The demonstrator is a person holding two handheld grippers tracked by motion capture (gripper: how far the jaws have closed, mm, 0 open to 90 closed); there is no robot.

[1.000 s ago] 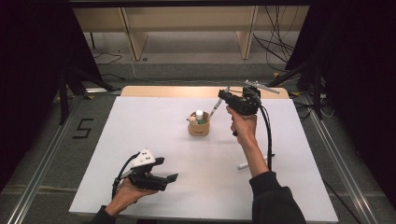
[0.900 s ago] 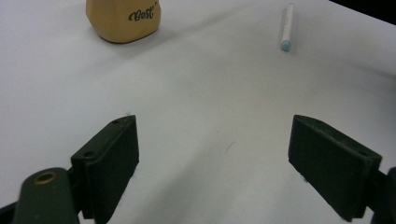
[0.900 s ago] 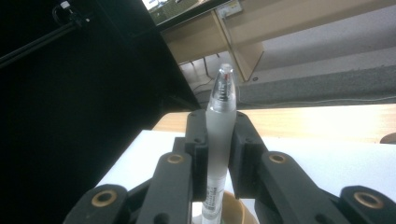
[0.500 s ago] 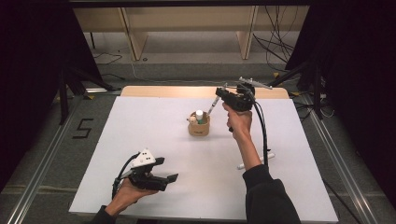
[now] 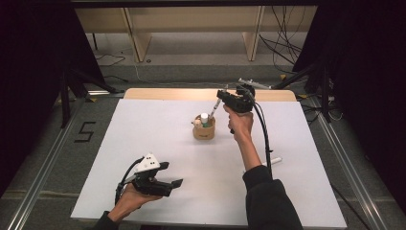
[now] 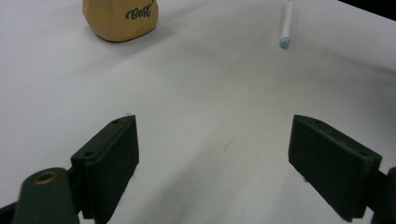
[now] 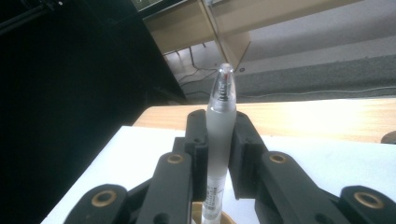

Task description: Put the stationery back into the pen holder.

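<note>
A tan cup (image 5: 204,130) stands mid-table with a white-capped item (image 5: 205,117) in it. My right gripper (image 5: 221,96) hovers just right of and above the cup, shut on a frosted clear pen (image 5: 215,107) that slants down toward the cup's mouth. In the right gripper view the pen (image 7: 220,126) stands between the closed jaws of the right gripper (image 7: 219,122), its tip pointing away from the cup rim (image 7: 223,217) below. My left gripper (image 5: 173,174) rests low near the front left, open and holding nothing. Its own view shows the left gripper (image 6: 212,140) over bare table, with the cup (image 6: 120,18) far ahead.
A white pen (image 5: 275,160) lies on the white table (image 5: 143,129) to the right of my right forearm; the left gripper view shows this pen (image 6: 285,25) too. A wooden strip (image 5: 167,93) edges the table's far side, with shelving legs and cables on the floor beyond.
My right hand has shifted left toward the cup, bringing the pen's lower end over the cup's mouth. The left hand has stayed put.
</note>
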